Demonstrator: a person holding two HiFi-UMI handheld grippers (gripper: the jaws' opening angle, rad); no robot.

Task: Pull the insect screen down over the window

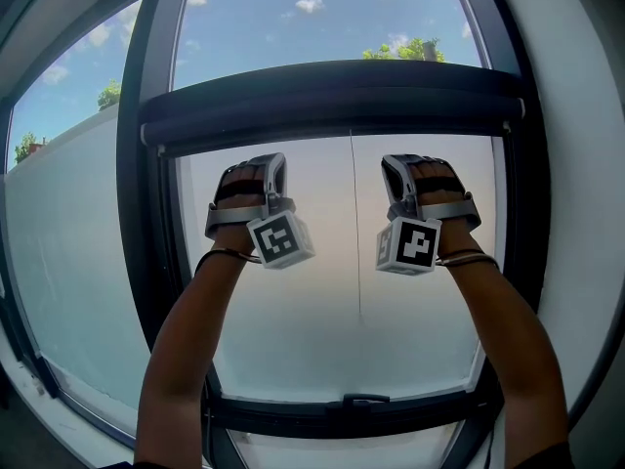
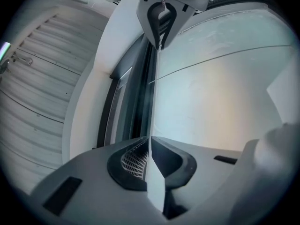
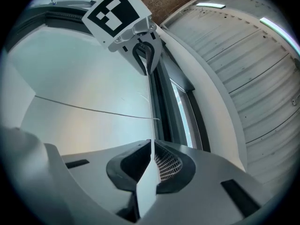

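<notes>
A dark rolled screen housing (image 1: 332,101) spans the window's width, with sky above it and a pale pane (image 1: 293,330) below. Both grippers are raised in front of that pane, just under the housing and apart from it. My left gripper (image 1: 276,161) points up at its left part, and my right gripper (image 1: 393,162) at its right part. In the left gripper view the jaws (image 2: 150,142) are shut, and I see no object between them. The right gripper view shows the same for the right gripper (image 3: 151,142). A thin cord (image 1: 355,242) hangs between the two grippers.
A dark window frame (image 1: 146,184) borders the pane on the left, and its bottom rail carries a small catch (image 1: 363,400). The glass mirrors each gripper: the left one's jaws (image 2: 159,22) and the right one's marker cube (image 3: 115,13). A ribbed ceiling (image 3: 253,78) shows to the side.
</notes>
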